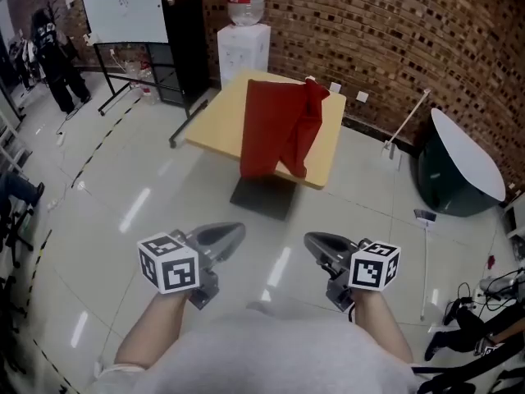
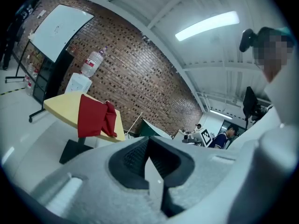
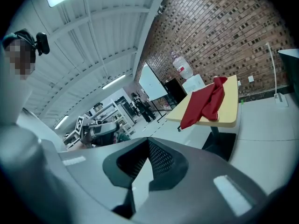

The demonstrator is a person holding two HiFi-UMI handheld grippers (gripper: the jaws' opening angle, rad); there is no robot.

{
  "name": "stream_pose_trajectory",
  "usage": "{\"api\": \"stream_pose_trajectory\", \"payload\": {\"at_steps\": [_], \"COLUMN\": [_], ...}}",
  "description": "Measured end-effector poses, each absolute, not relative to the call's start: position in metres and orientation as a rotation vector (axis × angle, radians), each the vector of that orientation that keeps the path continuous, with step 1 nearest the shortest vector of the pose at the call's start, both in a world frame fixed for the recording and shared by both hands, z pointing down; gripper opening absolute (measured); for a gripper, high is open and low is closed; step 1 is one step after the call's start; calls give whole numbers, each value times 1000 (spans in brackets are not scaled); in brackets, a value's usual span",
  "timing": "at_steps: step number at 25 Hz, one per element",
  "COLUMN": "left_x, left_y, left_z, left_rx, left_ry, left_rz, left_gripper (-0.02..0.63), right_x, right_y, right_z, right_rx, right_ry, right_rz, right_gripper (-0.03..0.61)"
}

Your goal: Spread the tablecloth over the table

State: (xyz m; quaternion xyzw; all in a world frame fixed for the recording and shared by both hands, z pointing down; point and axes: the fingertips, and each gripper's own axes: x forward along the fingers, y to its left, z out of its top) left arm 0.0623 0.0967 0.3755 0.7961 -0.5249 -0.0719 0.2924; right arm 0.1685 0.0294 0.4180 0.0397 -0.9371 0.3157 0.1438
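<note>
A red tablecloth (image 1: 277, 128) lies bunched across a square yellow table (image 1: 215, 120) some way ahead of me, one end hanging over the near edge. It also shows as the cloth (image 2: 95, 116) in the left gripper view and the cloth (image 3: 204, 101) in the right gripper view. My left gripper (image 1: 236, 231) and right gripper (image 1: 312, 240) are held side by side over the floor, well short of the table. Both are shut with nothing between the jaws.
A water dispenser (image 1: 244, 38) stands behind the table by the brick wall, with a whiteboard (image 1: 123, 6) and a black cabinet (image 1: 189, 43) to its left. A round white tabletop (image 1: 466, 153) leans at the right. A person (image 1: 56, 62) stands far left. Cables lie at the lower right.
</note>
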Motion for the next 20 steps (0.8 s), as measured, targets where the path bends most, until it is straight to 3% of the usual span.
{"api": "stream_pose_trajectory", "payload": {"at_steps": [12,20], "left_x": [-34,-72], "left_y": [-8,-76], "left_z": [412,443], "left_rx": [2079,2056], "left_ry": [-1410,-1447], "left_rz": [-168,-80], "left_gripper": [2,2], "right_x": [125,94], "right_y": [-84,-160], "right_z": [451,493], "right_rx": [284,352], "right_ry": [-2682,-2642], "right_rz": [945,751], "right_gripper": [0,0]}}
